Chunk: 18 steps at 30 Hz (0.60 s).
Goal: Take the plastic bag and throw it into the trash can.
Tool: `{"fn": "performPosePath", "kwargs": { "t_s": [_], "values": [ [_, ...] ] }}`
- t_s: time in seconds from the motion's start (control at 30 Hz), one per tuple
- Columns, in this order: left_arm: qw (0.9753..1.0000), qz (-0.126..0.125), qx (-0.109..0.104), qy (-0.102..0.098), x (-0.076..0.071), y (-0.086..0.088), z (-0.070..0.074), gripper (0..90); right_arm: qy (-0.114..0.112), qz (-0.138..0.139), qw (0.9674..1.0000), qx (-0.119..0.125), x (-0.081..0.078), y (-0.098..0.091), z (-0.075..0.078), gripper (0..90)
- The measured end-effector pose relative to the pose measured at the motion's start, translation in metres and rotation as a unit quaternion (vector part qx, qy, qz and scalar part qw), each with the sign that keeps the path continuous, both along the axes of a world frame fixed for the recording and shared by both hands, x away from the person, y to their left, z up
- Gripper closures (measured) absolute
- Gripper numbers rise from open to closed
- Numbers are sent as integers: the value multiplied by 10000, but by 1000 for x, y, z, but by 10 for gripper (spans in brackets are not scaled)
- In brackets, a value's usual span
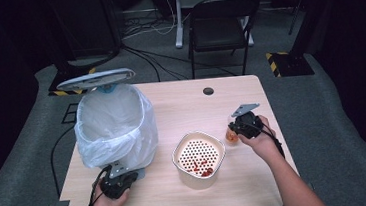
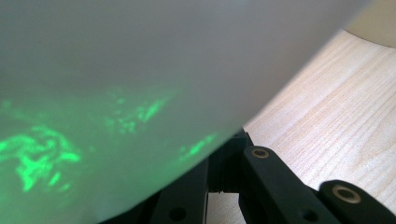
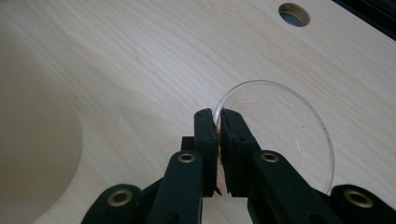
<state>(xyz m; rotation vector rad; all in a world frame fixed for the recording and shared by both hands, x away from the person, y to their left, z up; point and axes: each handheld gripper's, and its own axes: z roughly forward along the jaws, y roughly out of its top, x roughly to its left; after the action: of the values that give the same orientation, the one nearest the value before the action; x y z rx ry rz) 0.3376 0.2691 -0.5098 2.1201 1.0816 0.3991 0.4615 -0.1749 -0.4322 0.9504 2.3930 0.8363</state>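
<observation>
clear cup (image 3: 280, 135): sits at about 3 o'clock on the bench (image 1: 180, 98), just right of the cream strainer tub (image 1: 199, 159); reddish residue low inside it in the high view
right hand-held gripper (image 3: 218, 140): clenched on the cup's rim, one jaw inside the wall, one outside; so you're pinching thin plastic edge-on
how it'll handle: looks light and thin-walled, probably flexes and slips if you squeeze harder or tilt fast; I'd keep the bite on the rim where you have it and move it level
right hand (image 1: 259, 139): comes in from 5 o'clock, forearm angled toward the middle, gripper pointing to 11 o'clock
bin bag (image 2: 116, 93): white liner over the bin at 9 o'clock, lid (image 1: 96, 79) standing up behind it; soft, crinkly stuff, gives way rather than holding shape
left hand-held gripper (image 1: 120, 181): at 7 o'clock, nose pressed into the bag's lower edge; jaws closed together, and I can't tell if any film is caught between them
left hand (image 1: 110, 199): low, near the bench's front edge, pointing to 1 o'clock
</observation>
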Motion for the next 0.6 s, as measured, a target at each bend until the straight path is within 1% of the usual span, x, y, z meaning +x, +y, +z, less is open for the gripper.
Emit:
{"fn": "performPosePath", "kwargs": {
  "t_s": [0.07,0.13,0.17,0.2,0.23,0.27,0.33,0.37,0.4,0.43,0.47,0.53,0.57,0.6],
  "values": [
    [10000,-3,1,4,0,0,0,900,19,8,10000,-37,-6,2,0,857],
    [10000,-4,1,2,0,0,0,900,23,91,9999,-42,-10,3,-1,853],
    [10000,-4,1,2,0,0,0,900,23,91,9999,-42,-10,3,-1,853],
    [10000,-2,0,3,0,0,0,900,43,75,9999,81,-14,4,-3,849],
    [10000,-3,0,3,0,0,0,900,97,46,9999,113,-15,5,-3,847],
    [10000,-7,-8,5,0,0,0,900,77,75,9998,162,-16,5,-4,845],
    [10000,-31,-21,1,0,0,0,900,147,-8,9995,283,-17,5,-5,836],
    [10000,-3,-37,10,0,0,0,900,119,16,9993,345,-16,4,-6,814],
    [10000,-14,-23,1,0,0,0,900,131,-36,9988,467,-17,4,-5,807],
    [10000,-4,-23,2,0,0,0,900,129,-48,9986,511,-18,4,-4,795],
    [10000,1,-38,10,0,0,0,900,114,4,9986,523,-18,3,-3,774],
    [10000,1,-36,10,0,0,0,900,110,-90,9977,669,-19,3,-1,732],
    [10000,-6,-24,3,0,0,0,900,96,-19,9977,675,-18,1,0,717],
    [10000,3,-37,10,0,0,0,900,101,-21,9972,738,-19,1,1,704]
  ]
}}
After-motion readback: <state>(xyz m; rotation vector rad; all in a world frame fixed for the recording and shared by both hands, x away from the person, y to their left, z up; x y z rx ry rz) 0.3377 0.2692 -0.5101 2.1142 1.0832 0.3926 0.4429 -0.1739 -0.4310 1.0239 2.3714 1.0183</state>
